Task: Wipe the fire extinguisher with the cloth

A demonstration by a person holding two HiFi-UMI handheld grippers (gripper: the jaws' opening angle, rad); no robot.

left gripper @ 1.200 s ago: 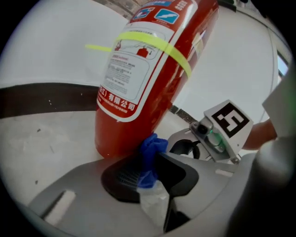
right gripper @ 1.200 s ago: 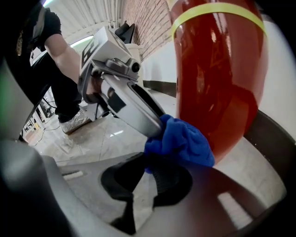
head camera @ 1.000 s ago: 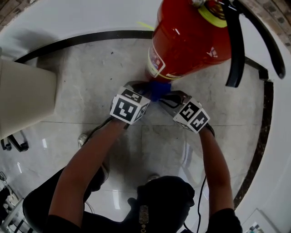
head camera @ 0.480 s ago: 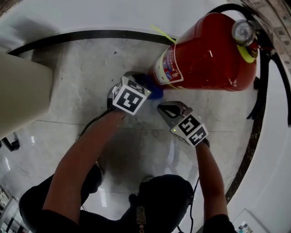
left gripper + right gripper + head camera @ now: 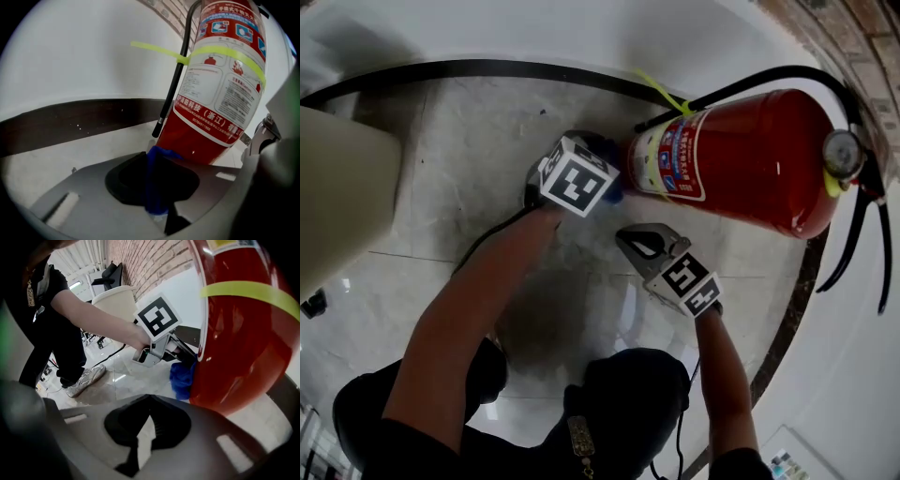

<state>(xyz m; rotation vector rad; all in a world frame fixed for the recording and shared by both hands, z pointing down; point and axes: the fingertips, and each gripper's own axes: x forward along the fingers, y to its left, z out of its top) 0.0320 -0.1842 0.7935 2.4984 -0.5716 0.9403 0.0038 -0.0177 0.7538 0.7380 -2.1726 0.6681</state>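
The red fire extinguisher (image 5: 750,159) leans over the marble floor, its labelled lower end (image 5: 211,93) just ahead of my left gripper. My left gripper (image 5: 605,185) is shut on a blue cloth (image 5: 154,187), and the bunched cloth (image 5: 616,192) touches the extinguisher's bottom edge. In the left gripper view the cloth runs up between the jaws of my left gripper (image 5: 158,157). My right gripper (image 5: 630,240) hangs a little below the red body, apart from it, shut with nothing between its jaws (image 5: 149,400). From the right gripper view, the cloth (image 5: 182,378) sits against the red shell (image 5: 243,343).
A cream chair or bin (image 5: 337,187) stands at the left. A dark curved band (image 5: 487,70) crosses the pale floor (image 5: 469,169). The extinguisher's black hose (image 5: 862,234) loops at the right, and a yellow tie (image 5: 661,94) sticks out from it. The person's shoe (image 5: 84,378) is near.
My right gripper has drawn back from the blue cloth toward the person and closed empty. My left gripper stays on the cloth at the extinguisher's base. The extinguisher now sits further right in view.
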